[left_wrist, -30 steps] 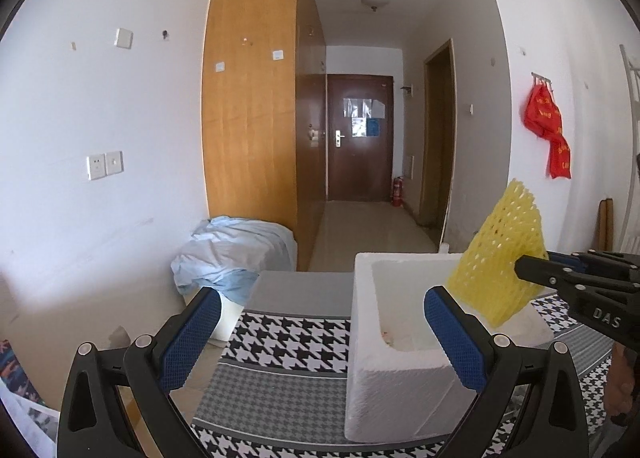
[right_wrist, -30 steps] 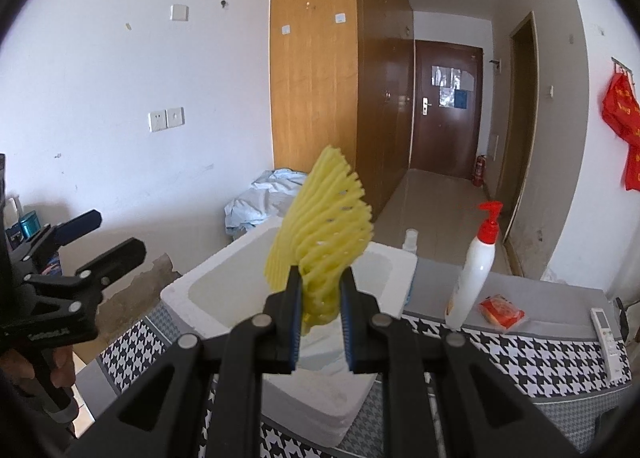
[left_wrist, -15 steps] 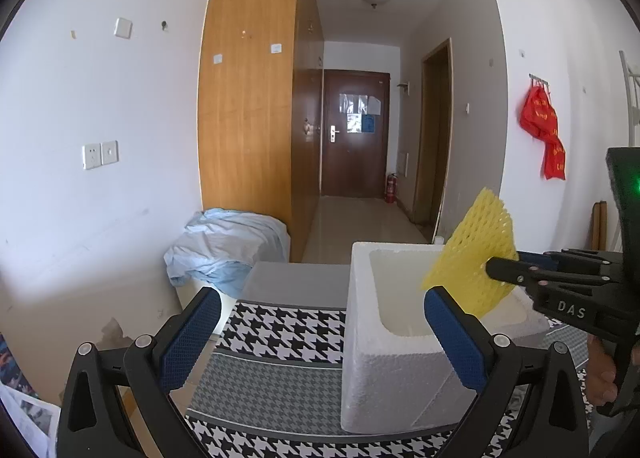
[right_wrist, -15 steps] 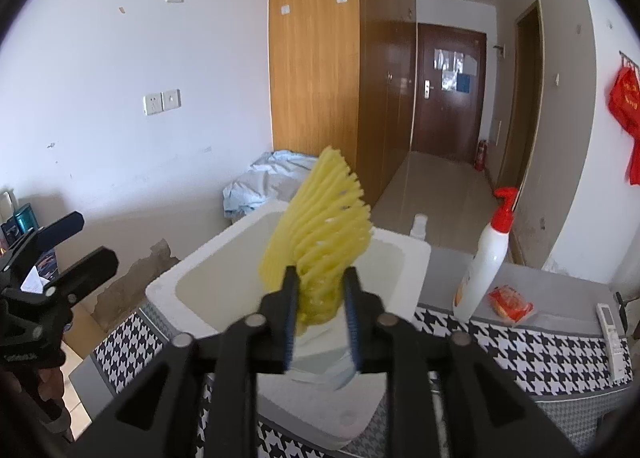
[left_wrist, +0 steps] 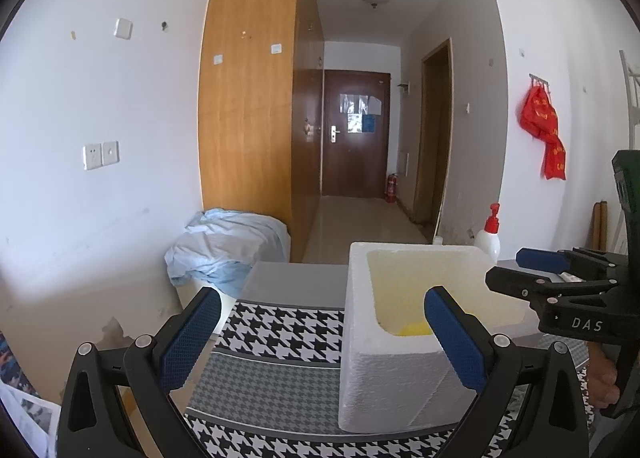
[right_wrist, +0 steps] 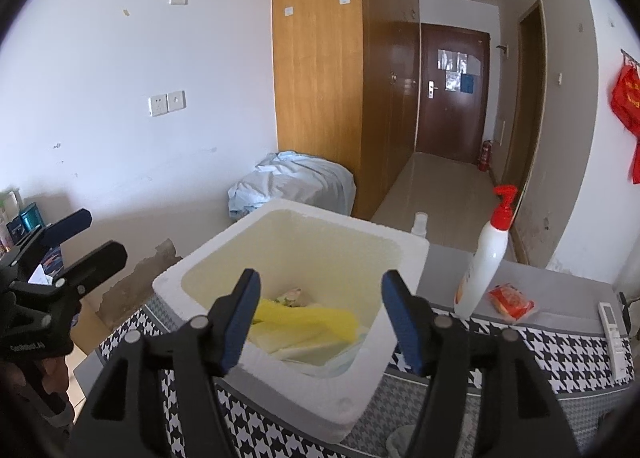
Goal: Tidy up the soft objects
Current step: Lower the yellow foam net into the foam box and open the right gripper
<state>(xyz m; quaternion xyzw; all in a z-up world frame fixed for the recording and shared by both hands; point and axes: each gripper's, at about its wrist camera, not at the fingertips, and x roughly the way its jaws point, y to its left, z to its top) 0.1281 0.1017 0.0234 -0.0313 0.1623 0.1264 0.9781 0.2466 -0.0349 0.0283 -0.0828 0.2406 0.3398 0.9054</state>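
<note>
A white foam box (right_wrist: pixel 352 386) stands on the houndstooth-covered table (right_wrist: pixel 560 362). The yellow foam net (right_wrist: pixel 316 318) lies inside it on other pale soft items; in the left wrist view only a yellow sliver (left_wrist: pixel 414 330) shows in the box (left_wrist: pixel 384 382). My right gripper (right_wrist: pixel 320 322) is open and empty just above the box's near rim. It also shows in the left wrist view (left_wrist: pixel 528 270) at the right. My left gripper (left_wrist: pixel 320 342) is open and empty, left of the box, and shows in the right wrist view (right_wrist: pixel 88 238) at far left.
A white pump bottle with a red top (right_wrist: pixel 486 258) stands right of the box, with a red packet (right_wrist: pixel 512 302) and a white remote (right_wrist: pixel 612 322) beyond it. A small white bottle (right_wrist: pixel 420 224) stands behind the box. A blue-sheeted heap (left_wrist: pixel 228 242) lies by the wooden wardrobe (left_wrist: pixel 252 98).
My right gripper has opened and let go of the yellow foam net, which dropped into the foam box. The left gripper stayed open and barely moved.
</note>
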